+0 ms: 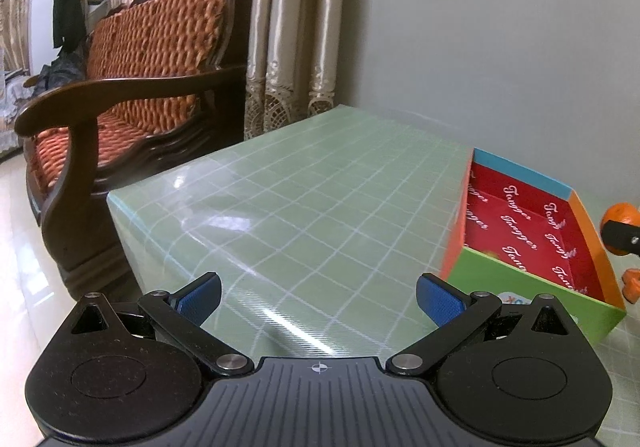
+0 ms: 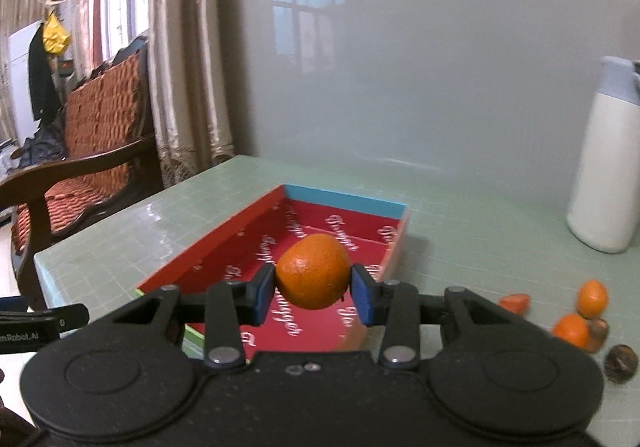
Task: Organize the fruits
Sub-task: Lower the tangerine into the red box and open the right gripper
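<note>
My right gripper (image 2: 313, 289) is shut on an orange mandarin (image 2: 312, 271), its blue pads pressing both sides, and holds it in the air above the near end of a shallow cardboard box (image 2: 224, 239) with a red printed lining. In the left wrist view the same box (image 1: 520, 283) sits at the right, with green, orange and blue walls. My left gripper (image 1: 318, 297) stands open over the green checked table (image 1: 304, 183), nothing between its fingers. Part of the mandarin in the right gripper (image 1: 618, 225) shows at that view's right edge.
Loose on the table to the right lie two small orange fruits (image 2: 593, 297) (image 2: 570, 329), a reddish piece (image 2: 514, 302) and two brown round fruits (image 2: 620, 363). A white bottle (image 2: 604, 167) stands at the far right. A wooden sofa (image 1: 132, 87) is left of the table; a wall rises behind.
</note>
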A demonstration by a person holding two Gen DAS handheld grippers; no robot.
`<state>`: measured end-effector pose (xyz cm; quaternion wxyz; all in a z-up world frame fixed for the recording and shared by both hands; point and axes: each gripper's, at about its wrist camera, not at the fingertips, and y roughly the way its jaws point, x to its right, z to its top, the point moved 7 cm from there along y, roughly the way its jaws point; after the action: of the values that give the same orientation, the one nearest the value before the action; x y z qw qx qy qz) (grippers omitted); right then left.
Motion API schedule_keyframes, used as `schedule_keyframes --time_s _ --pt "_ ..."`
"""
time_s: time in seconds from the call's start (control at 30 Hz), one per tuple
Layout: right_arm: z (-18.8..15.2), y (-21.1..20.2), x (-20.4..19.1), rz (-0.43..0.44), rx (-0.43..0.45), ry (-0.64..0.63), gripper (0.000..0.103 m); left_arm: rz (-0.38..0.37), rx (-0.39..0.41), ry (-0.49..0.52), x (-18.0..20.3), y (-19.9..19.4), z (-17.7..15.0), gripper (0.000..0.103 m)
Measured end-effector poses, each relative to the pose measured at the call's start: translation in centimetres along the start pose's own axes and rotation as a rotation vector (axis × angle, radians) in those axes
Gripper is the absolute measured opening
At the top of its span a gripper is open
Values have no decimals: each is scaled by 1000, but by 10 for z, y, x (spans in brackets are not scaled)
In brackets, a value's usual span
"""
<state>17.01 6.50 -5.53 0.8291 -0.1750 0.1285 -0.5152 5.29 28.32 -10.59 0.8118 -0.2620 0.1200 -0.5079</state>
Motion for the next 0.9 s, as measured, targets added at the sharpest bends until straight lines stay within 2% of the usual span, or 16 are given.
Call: schedule_keyframes --time_s 0.3,0.9 --pt "-8 16 -22 38 -41 -26 39 6 -3 -24 -12 4 0 103" --pt "-18 32 -32 28 -102 -70 39 2 -6 -33 -14 6 -1 103"
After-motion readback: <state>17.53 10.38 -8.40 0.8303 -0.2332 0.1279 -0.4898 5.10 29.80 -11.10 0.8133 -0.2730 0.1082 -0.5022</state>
